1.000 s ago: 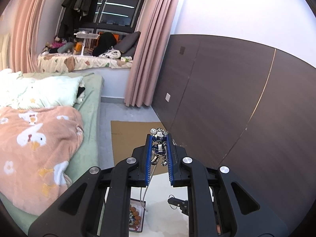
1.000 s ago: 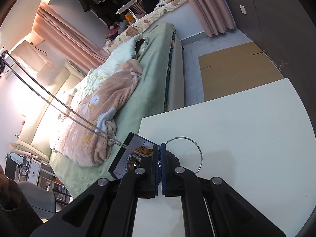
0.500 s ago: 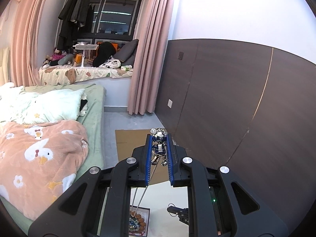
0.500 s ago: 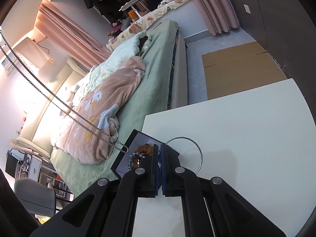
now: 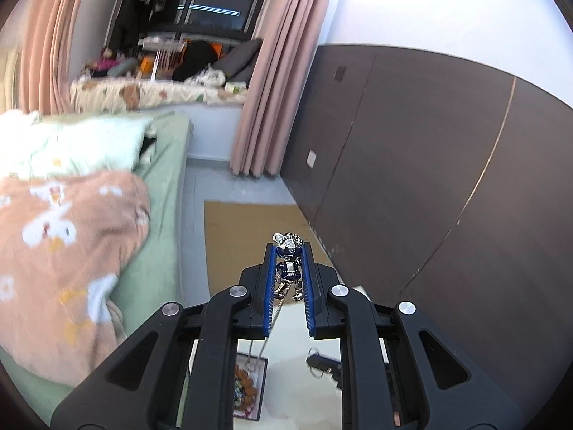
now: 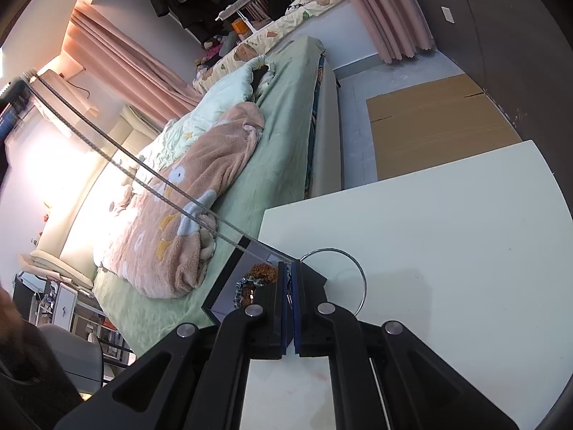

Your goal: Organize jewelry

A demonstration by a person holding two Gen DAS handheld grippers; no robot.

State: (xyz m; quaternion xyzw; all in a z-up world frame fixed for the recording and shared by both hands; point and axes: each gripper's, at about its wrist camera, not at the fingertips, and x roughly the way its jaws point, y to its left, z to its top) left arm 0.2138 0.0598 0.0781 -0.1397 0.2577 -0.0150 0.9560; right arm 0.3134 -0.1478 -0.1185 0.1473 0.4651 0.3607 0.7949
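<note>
The left gripper (image 5: 290,279) has its blue-padded fingers (image 5: 271,286) clamped narrowly on a silver-and-blue figurine pendant (image 5: 289,268), whose chain (image 6: 143,172) hangs down toward the jewelry box (image 5: 250,390) at the near left corner of the white table (image 6: 447,251). The right gripper (image 6: 289,286) has its fingers pressed nearly together on a thin silver hoop (image 6: 352,268) lying on the table just beside the box; the pinched part is hidden. The box's contents, brown beads (image 6: 265,273) and something silvery, are partly covered and hard to identify. The bedding (image 5: 64,243) is motion-blurred.
</note>
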